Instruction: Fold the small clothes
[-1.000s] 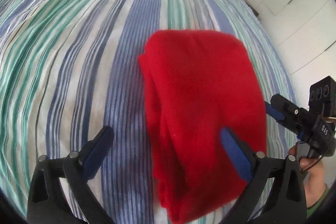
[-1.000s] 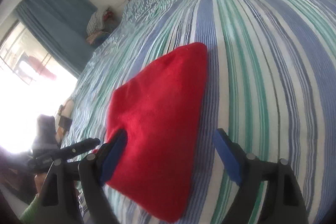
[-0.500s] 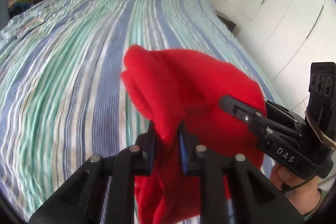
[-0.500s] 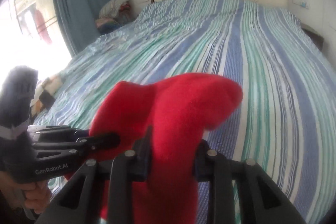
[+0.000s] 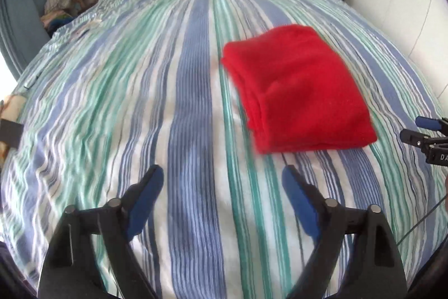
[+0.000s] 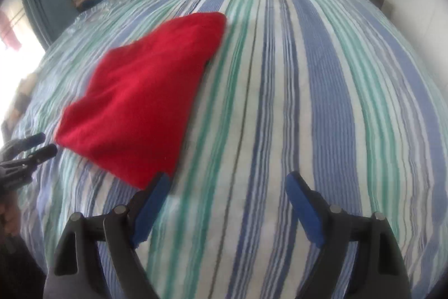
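my left gripper (image 5: 221, 203) hangs over the striped bed (image 5: 173, 108) with its fingers (image 5: 145, 198) spread wide and nothing between them. my right gripper (image 6: 226, 209) is the same: fingers (image 6: 303, 209) apart, holding nothing, with the left one just at the near corner of the red cloth (image 6: 145, 97), though i cannot tell if it touches.

the red cloth lies folded on the bed, a thick flat bundle with stacked layers showing along its left edge in the left view. it sits a little to the right of the bed's middle, ahead of both grippers and between them, free of any hold.

i judge the fold is close to done, so the risks are mostly about spoiling it. the layers on that left edge look loose and slightly uneven; if i brush them with a spread finger while pulling away, the top layer could slide or flip open. my right gripper's left finger is the likelier culprit, being so near the corner. the bedspread is soft and rippled, so pressing down to neaten the bundle could drag the cover and skew the stack. the frames are a bit blurred, so the exact edge alignment is hard to read.
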`<state>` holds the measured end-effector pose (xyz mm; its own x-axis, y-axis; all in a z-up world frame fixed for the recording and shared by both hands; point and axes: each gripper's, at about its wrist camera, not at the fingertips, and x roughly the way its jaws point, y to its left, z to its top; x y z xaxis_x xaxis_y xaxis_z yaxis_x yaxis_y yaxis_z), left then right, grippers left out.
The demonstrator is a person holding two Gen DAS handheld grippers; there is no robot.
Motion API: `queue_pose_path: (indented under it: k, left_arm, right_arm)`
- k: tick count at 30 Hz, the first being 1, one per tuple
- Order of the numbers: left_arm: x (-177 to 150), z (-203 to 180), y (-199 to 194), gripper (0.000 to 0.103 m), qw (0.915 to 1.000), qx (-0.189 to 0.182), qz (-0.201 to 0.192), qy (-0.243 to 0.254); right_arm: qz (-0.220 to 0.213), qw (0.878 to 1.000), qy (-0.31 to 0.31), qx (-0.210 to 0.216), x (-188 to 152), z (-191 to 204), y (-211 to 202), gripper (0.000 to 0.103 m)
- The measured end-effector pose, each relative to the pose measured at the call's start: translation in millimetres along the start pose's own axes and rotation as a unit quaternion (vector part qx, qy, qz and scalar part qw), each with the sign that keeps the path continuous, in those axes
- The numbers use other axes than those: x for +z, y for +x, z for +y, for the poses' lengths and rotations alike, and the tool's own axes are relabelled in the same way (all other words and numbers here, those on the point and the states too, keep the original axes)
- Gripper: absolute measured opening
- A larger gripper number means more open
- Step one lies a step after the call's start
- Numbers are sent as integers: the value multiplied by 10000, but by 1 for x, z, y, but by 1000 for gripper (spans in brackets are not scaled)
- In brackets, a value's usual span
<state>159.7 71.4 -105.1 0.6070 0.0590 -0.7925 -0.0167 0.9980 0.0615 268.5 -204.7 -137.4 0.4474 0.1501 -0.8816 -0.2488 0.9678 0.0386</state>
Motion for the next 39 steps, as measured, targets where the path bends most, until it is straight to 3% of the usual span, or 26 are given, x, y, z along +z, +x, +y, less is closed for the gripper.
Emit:
queue_pose_path:
  k: [3,6,12,17,27,39]
  left_arm:
    - [7,-10,-44,102,9974,224,-687,10]
    - [10,-22,-71,102,9968,352,-721,11]
    - [8,-34,-93,102,9945,878,-547,185]
    - [-4,-40,-112,102,9985,421,-356,3]
    - [-10,-44,-123,103,9990,55,-274,-336]
    - [-7,-47,-125,102,9992,186,-125,-344]
  right_arm:
    - [-279,9987,-64,-420,-17,9,-38,91]
    - [-666,9956,-114,-643,-22,27,-84,102]
    - [-1082,9900,-382,-817,-33,61,-146,102]
    - [-1158,9906,-366,-635,-49,72,-172,102]
    - [-1215,9899,-308,-660,-62,79,-198,102]
    - [-1189,9889,-298,-837,-62,82,-203,102]
